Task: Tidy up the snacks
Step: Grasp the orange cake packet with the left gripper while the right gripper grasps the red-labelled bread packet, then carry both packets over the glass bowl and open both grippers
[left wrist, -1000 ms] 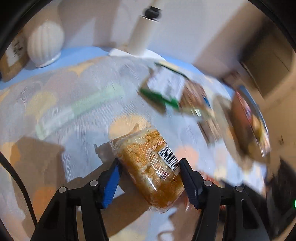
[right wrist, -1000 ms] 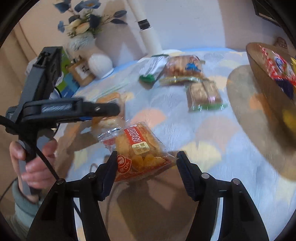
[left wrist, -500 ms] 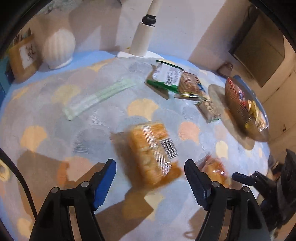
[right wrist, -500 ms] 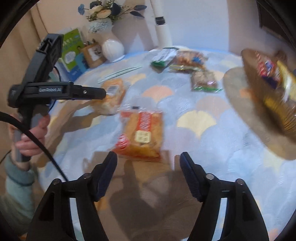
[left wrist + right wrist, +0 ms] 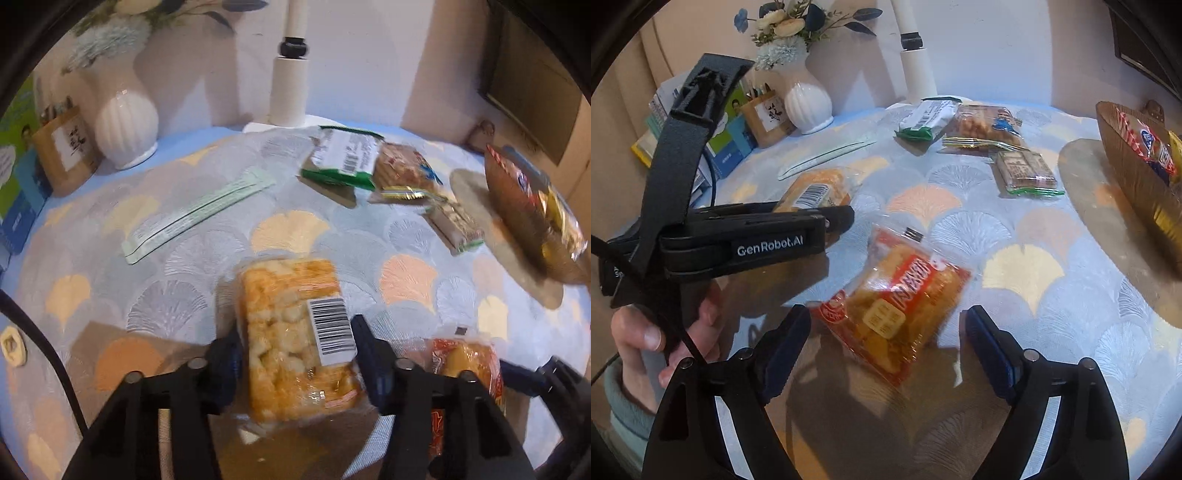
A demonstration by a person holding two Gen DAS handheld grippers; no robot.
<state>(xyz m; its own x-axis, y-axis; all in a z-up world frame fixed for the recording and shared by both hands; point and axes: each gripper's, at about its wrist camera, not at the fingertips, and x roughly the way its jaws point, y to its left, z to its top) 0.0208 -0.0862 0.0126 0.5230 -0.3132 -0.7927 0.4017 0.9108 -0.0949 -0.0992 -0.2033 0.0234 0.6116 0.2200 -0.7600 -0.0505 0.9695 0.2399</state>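
On the desk [image 5: 184, 295] far right: brown basket [image 5: 1134, 162] holding red and yellow snack packs | left gripper [image 5: 295, 354] jaws pinching barcode cake pack [image 5: 291, 332] | right gripper [image 5: 886, 347] jaws spread around red cake pack [image 5: 897, 302] lying flat

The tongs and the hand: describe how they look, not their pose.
Both tongs, left and right, are black plastic with blue pads and silver screws. The left body reads "GenRobot.AI" in white, with a black cable. The bare hand wears a pale teal sleeve.
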